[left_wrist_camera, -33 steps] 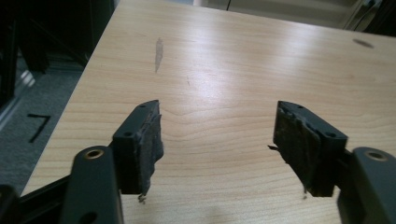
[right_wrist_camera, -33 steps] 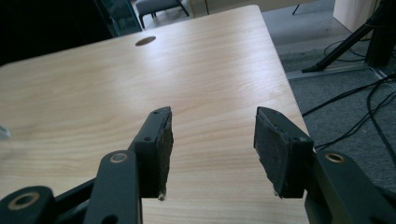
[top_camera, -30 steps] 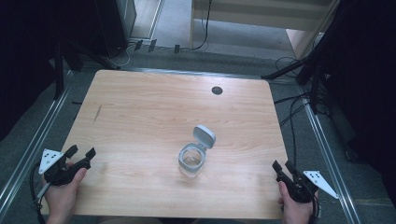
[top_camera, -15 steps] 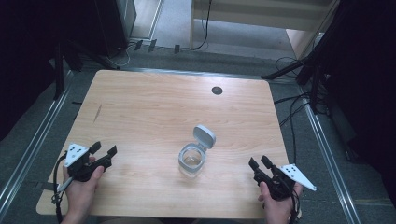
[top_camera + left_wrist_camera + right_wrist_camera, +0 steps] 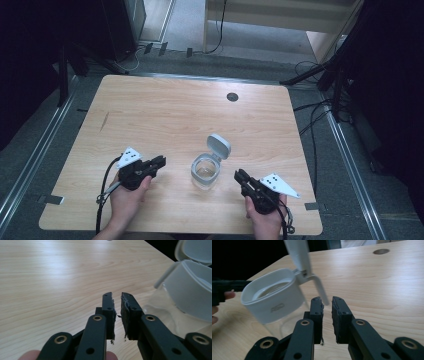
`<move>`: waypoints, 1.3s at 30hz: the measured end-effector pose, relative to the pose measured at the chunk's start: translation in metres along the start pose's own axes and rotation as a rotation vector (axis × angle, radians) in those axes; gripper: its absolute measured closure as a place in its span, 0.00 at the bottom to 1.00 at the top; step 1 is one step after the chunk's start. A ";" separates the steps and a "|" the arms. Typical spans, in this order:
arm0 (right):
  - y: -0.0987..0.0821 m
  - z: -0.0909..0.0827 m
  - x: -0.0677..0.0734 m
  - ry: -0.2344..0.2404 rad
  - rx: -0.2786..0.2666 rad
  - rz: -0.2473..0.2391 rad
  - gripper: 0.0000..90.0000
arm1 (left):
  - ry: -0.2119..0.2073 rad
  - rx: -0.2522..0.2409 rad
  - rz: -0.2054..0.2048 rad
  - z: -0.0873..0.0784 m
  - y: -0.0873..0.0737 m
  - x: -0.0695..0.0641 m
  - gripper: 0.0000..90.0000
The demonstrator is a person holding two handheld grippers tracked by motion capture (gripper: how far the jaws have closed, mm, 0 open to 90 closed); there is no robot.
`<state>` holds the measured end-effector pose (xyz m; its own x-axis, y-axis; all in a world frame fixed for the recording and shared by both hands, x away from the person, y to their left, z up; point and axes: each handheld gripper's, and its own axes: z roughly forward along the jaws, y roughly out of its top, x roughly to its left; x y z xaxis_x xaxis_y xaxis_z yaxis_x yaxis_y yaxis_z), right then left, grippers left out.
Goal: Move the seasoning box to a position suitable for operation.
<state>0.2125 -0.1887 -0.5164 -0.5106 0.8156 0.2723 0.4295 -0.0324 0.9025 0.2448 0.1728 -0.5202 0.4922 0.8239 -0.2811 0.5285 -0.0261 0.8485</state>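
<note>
A clear container [image 5: 205, 172] with a white collar stands a little toward the near edge of the wooden table [image 5: 165, 110], its hinged lid [image 5: 219, 146] flipped up and leaning back on the far side. The left gripper [image 5: 159, 161] sits just to its left and the right gripper [image 5: 240, 175] just to its right, both pointing inward at it; in each gripper view the 2 jaws stand nearly together with only a thin gap and nothing between them. The main risk, as I judge it, is a push rather than a grasp: jaws this narrow cannot straddle the collar, so either tip coming in could shove the light container sideways or tip it toward the other hand. The open lid raises the weight on one side, and the thin latch tab [image 5: 320, 289] hanging near the right jaws could snag. Whether anything lies inside the container is hard to make out, so a spill cannot be ruled out.
</note>
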 end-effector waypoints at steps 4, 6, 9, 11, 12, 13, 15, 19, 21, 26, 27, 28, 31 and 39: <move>-0.001 0.010 0.012 0.020 0.011 -0.013 0.94 | -0.024 0.026 0.050 0.014 0.005 -0.017 0.99; -0.002 0.014 0.017 0.026 0.016 -0.020 0.95 | -0.039 0.031 0.067 0.019 0.007 -0.024 1.00; -0.003 0.019 0.022 0.028 0.026 -0.029 0.97 | -0.065 0.036 0.084 0.025 0.010 -0.033 1.00; -0.003 0.021 0.025 0.025 0.031 -0.034 0.97 | -0.083 0.045 0.104 0.028 0.011 -0.039 1.00; -0.003 0.022 0.026 0.019 0.030 -0.039 0.97 | -0.089 0.047 0.112 0.029 0.011 -0.042 1.00; -0.004 0.023 0.027 0.012 0.024 -0.044 0.97 | -0.098 0.047 0.116 0.030 0.011 -0.044 1.00; -0.004 0.025 0.029 0.012 0.025 -0.044 0.97 | -0.114 0.053 0.121 0.031 0.010 -0.048 1.00; -0.005 0.028 0.031 0.004 0.035 -0.056 0.98 | -0.123 0.057 0.132 0.031 0.010 -0.051 1.00; -0.005 0.028 0.031 0.004 0.035 -0.056 0.98 | -0.127 0.060 0.135 0.030 0.010 -0.051 1.00; -0.003 0.029 0.030 -0.010 0.030 -0.057 0.99 | -0.132 0.067 0.147 0.028 0.008 -0.056 1.00; -0.002 0.030 0.029 -0.015 0.029 -0.048 1.00 | -0.133 0.067 0.150 0.027 0.007 -0.057 1.00; -0.001 0.032 0.028 -0.022 0.026 -0.043 1.00 | -0.132 0.066 0.151 0.026 0.007 -0.058 1.00; 0.003 0.040 0.023 -0.028 0.034 -0.038 1.00 | -0.135 0.067 0.156 0.024 0.005 -0.061 1.00; 0.010 0.053 0.017 -0.015 0.043 -0.031 1.00 | -0.129 0.037 0.140 0.021 0.002 -0.056 0.93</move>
<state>0.2475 -0.1441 -0.5204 -0.5136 0.8241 0.2388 0.4450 0.0179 0.8953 0.2322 0.1150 -0.5122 0.6461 0.7313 -0.2186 0.4727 -0.1585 0.8669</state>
